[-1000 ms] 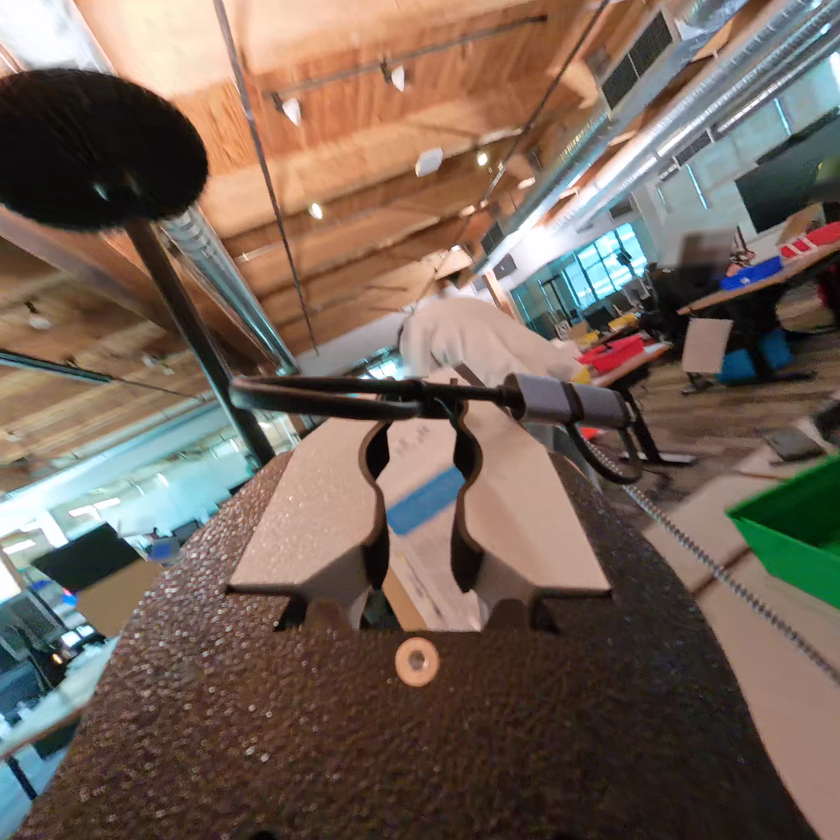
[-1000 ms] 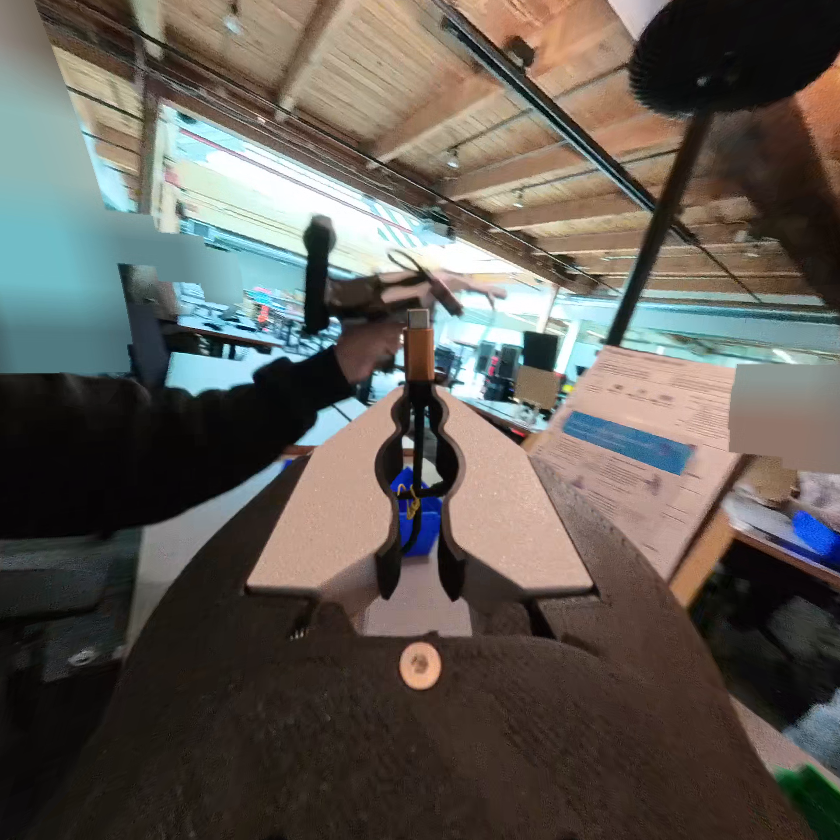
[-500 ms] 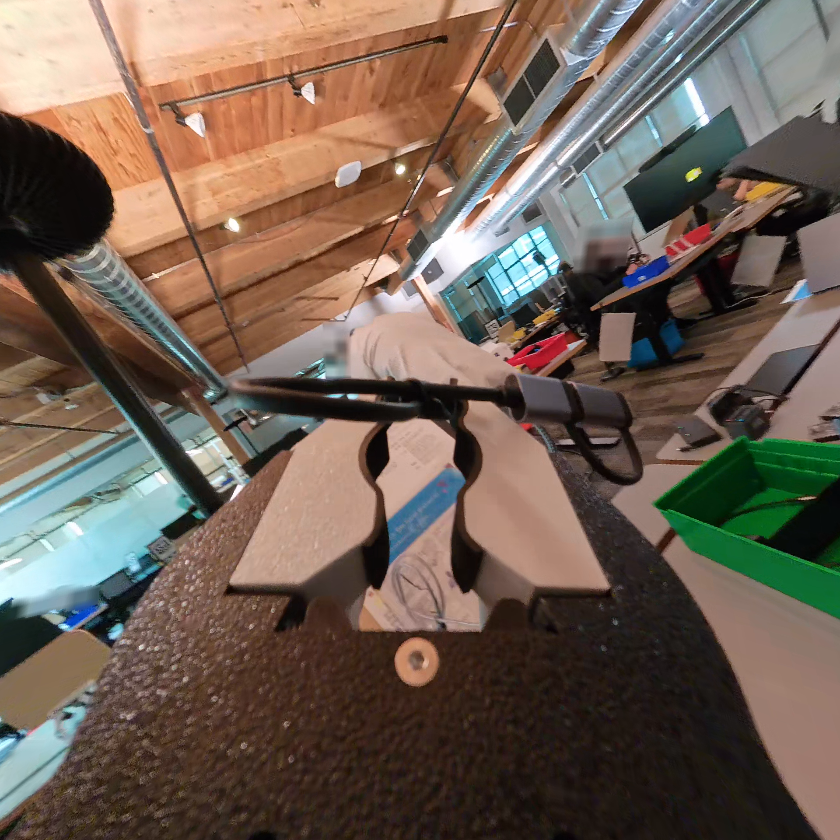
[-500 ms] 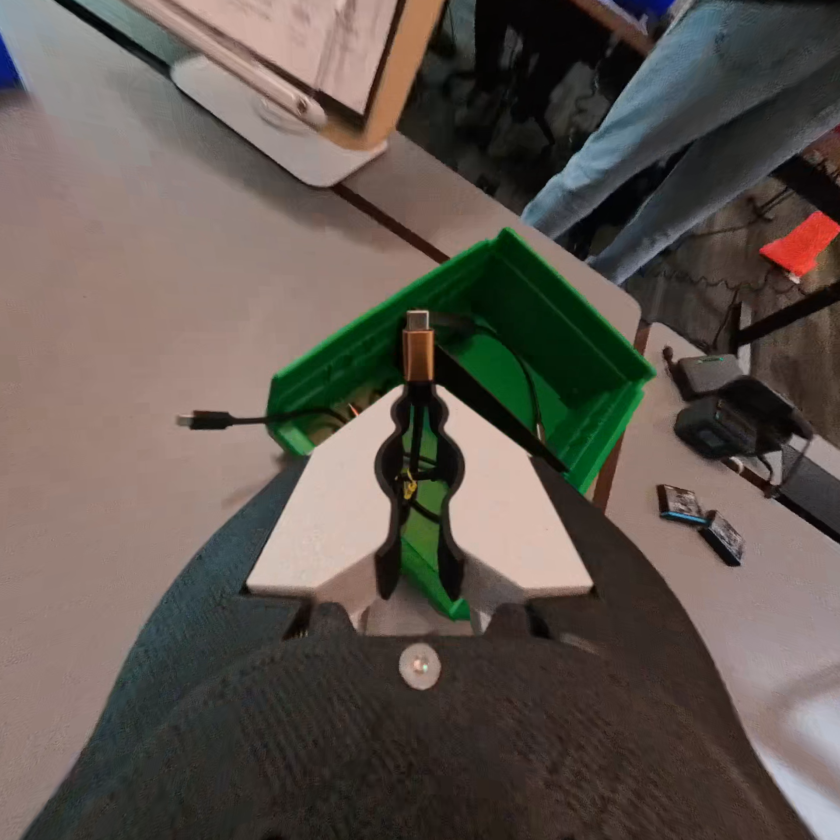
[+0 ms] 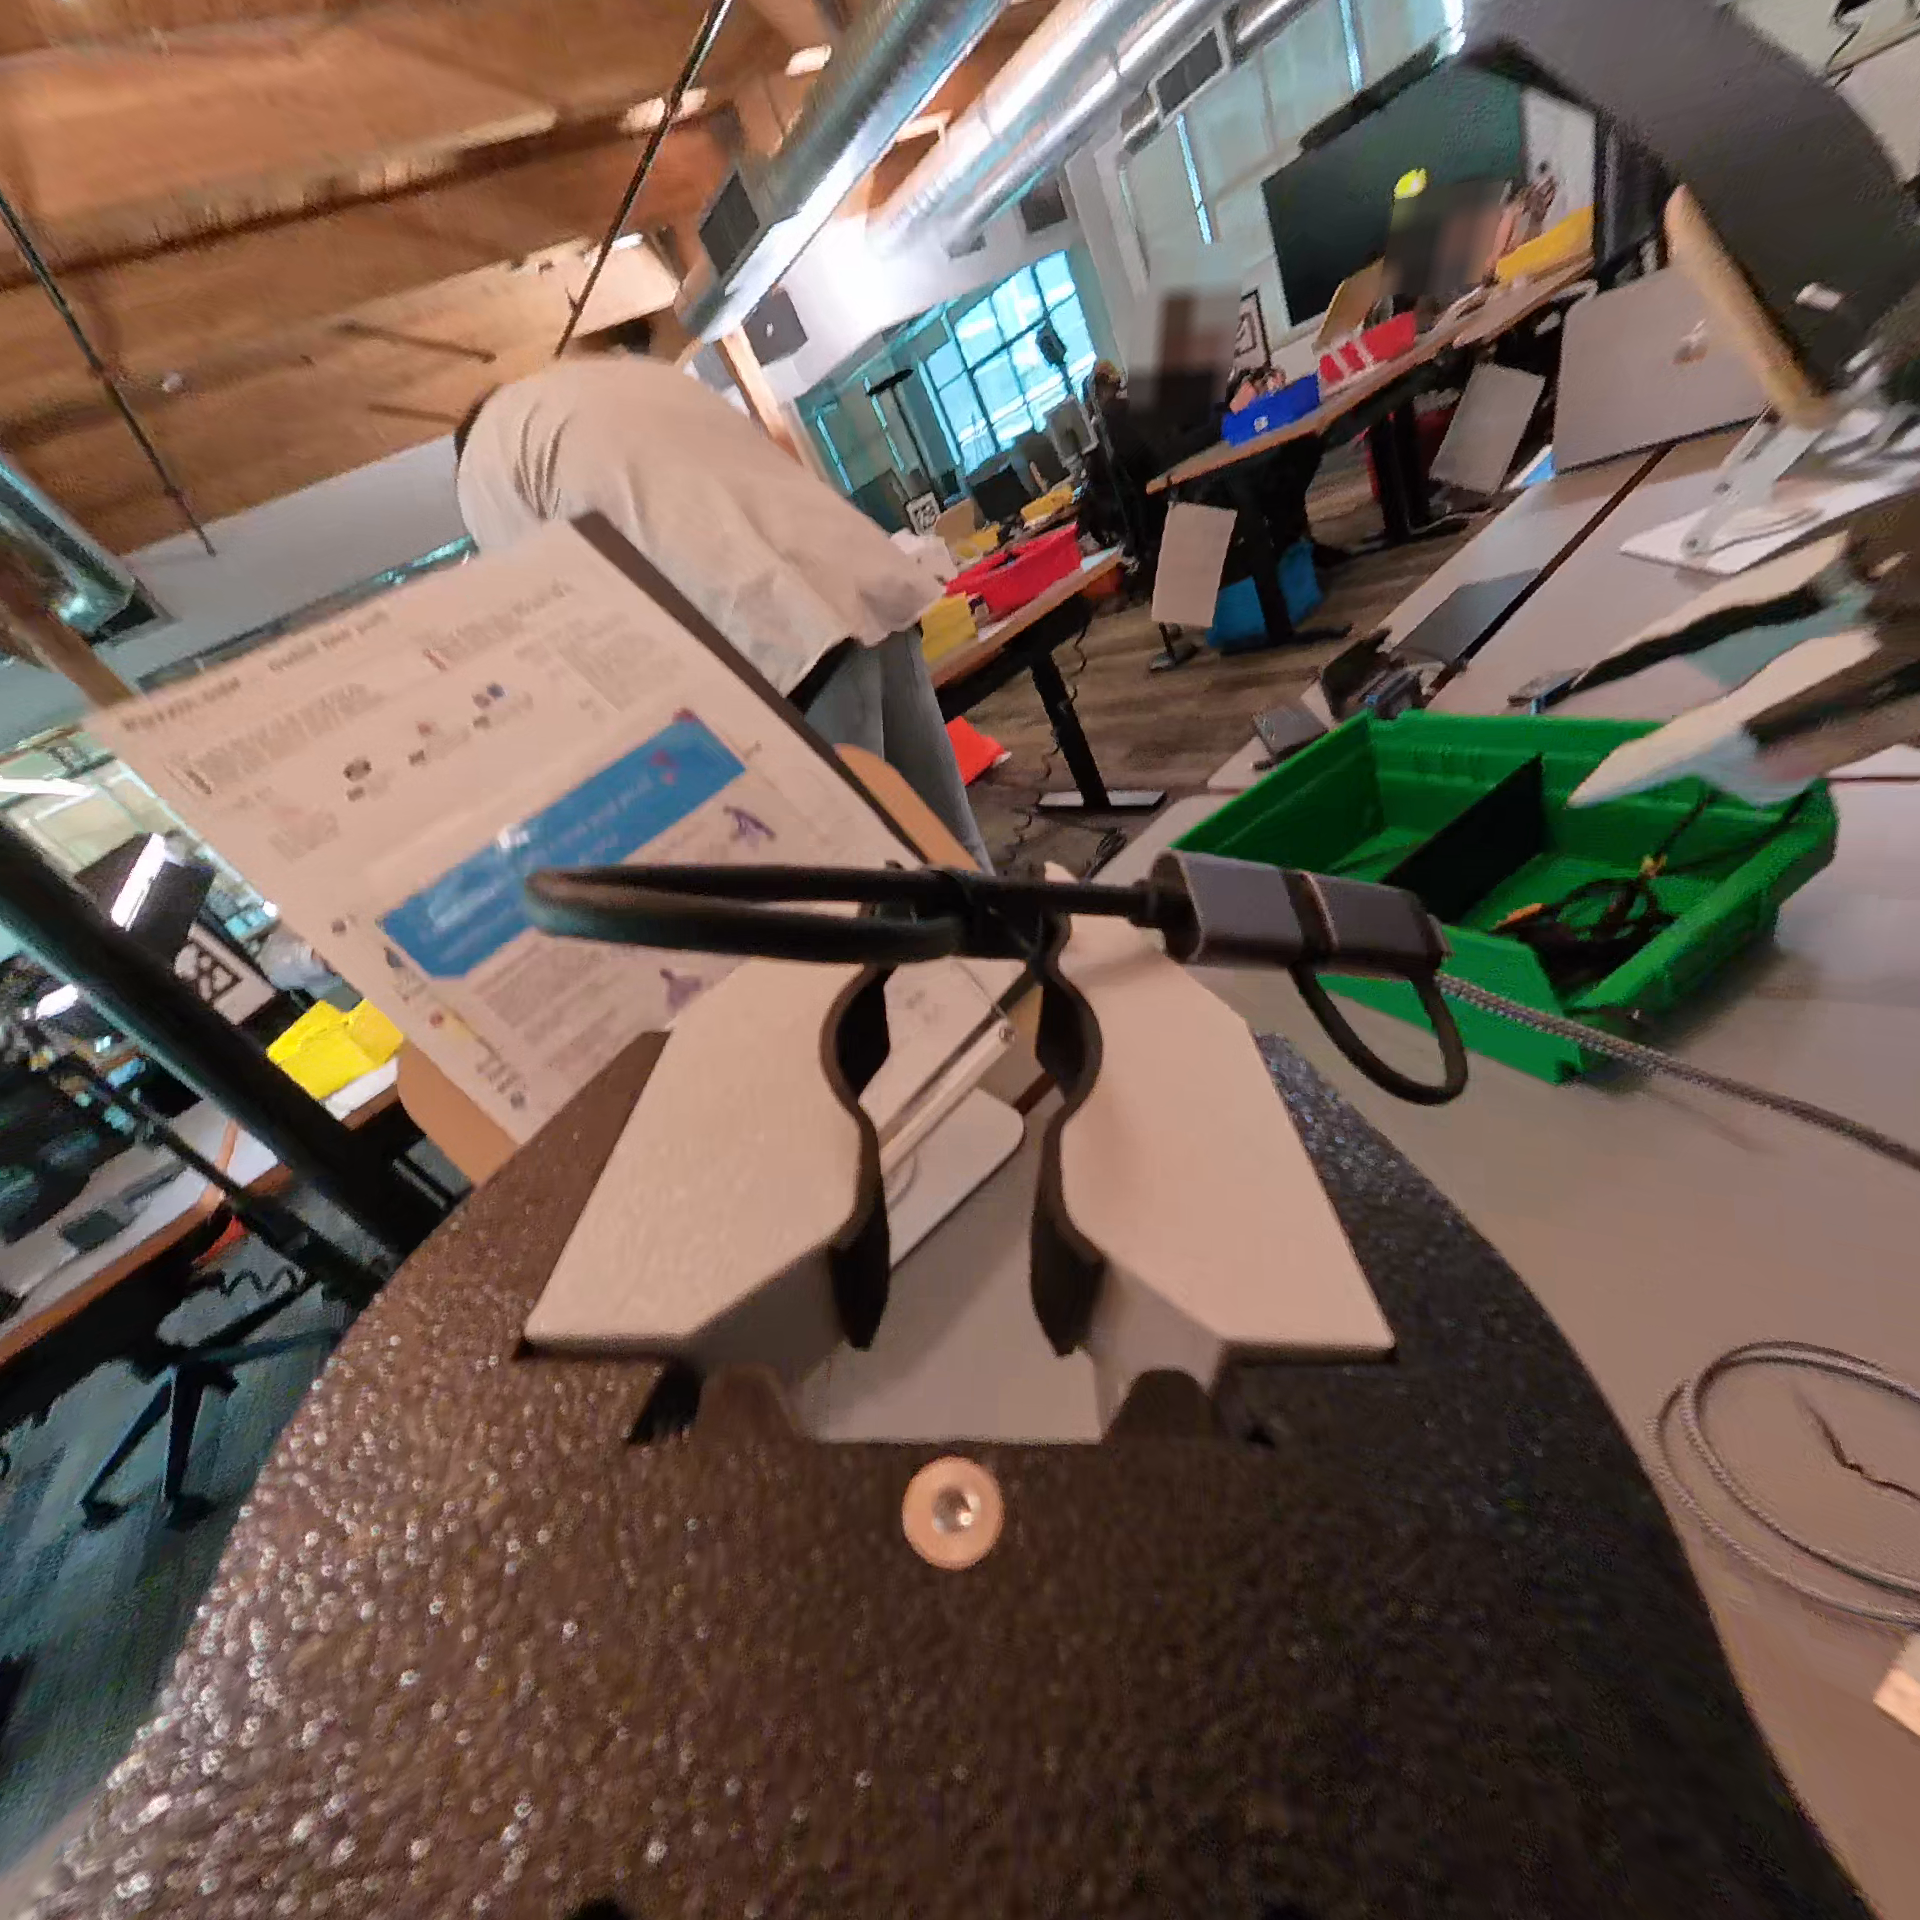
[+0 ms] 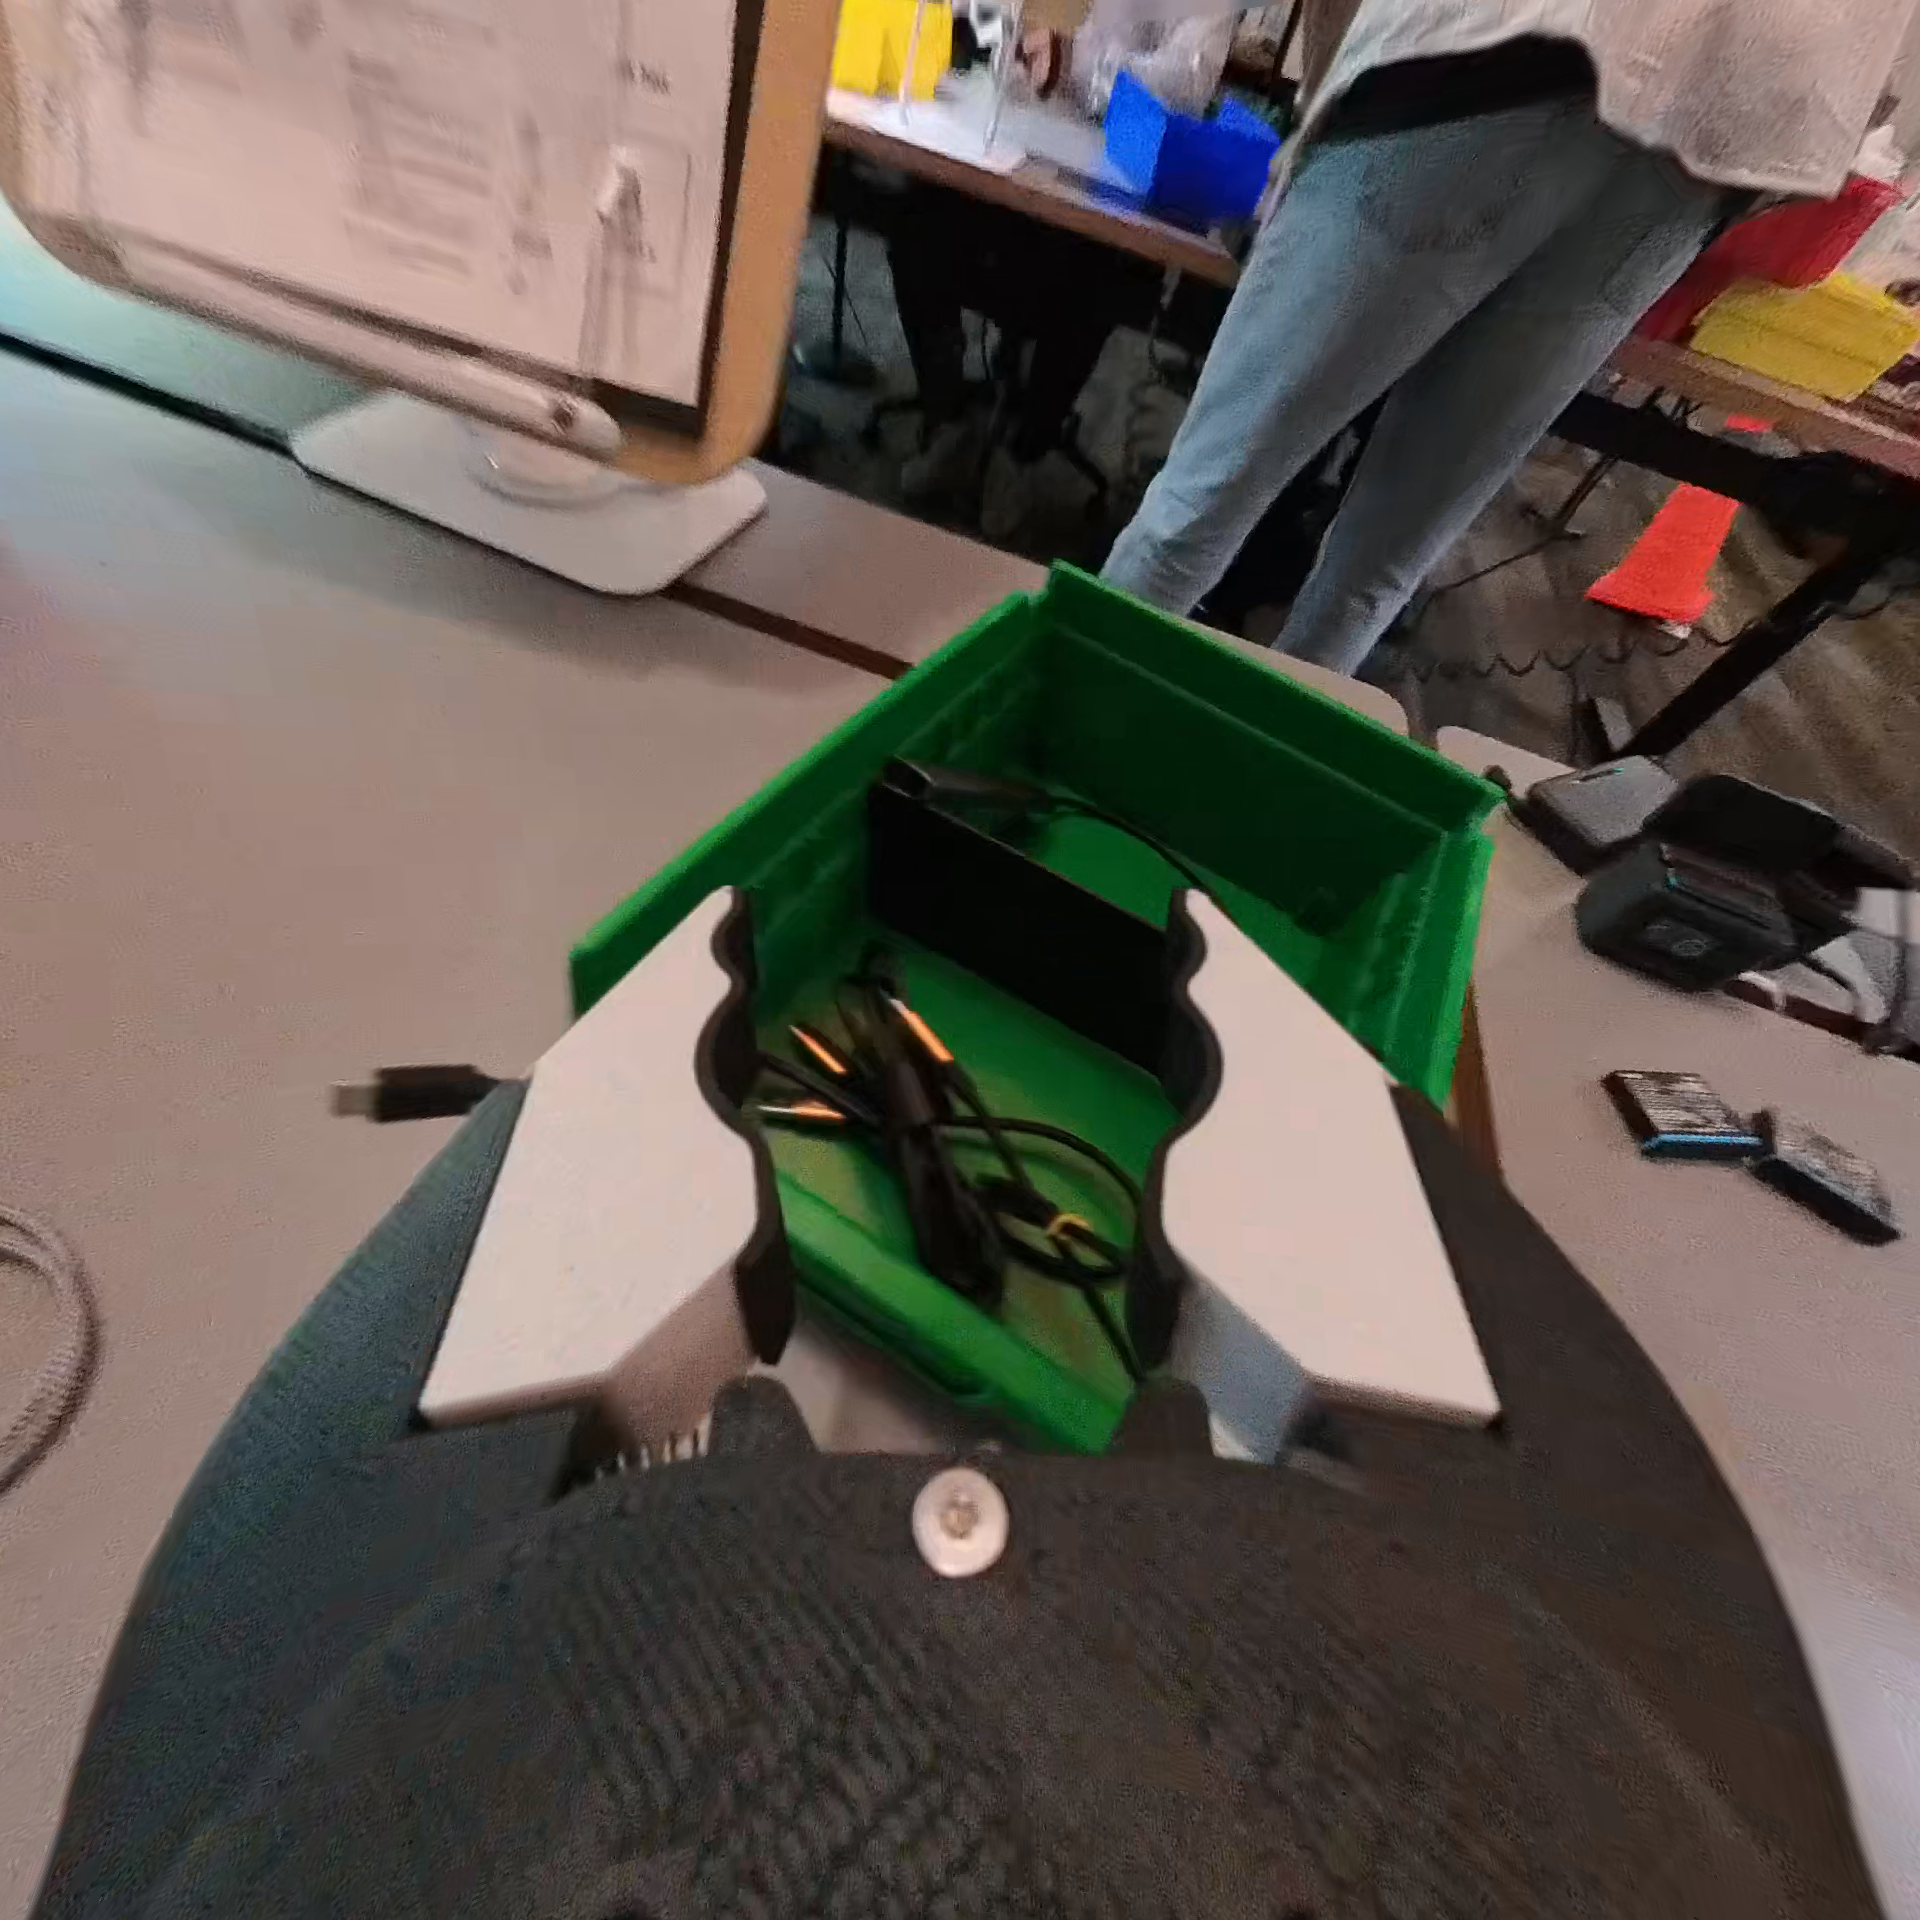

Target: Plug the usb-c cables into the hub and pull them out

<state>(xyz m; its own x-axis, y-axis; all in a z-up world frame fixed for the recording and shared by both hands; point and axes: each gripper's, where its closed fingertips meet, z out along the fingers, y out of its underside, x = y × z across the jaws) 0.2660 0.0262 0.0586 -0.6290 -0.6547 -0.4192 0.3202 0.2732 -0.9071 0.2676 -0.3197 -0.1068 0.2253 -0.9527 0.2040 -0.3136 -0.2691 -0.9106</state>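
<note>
Grey desk (image 6: 260, 831) in a wood-ceilinged workshop; left hand-held gripper (image 5: 961, 925) pinches a black cable (image 5: 748, 914), right hand-held gripper (image 6: 961, 935) gapes over a green bin (image 6: 1247, 727).

Each gripper, left (image 5: 961, 940) and right (image 6: 961, 935), has two pale grey wedge-shaped fingers (image 5: 727, 1164) edged inside with wavy black pads (image 6: 743, 1132). Behind the fingers sits a textured black housing (image 5: 935, 1714) with a silver screw (image 5: 951, 1510).
</note>
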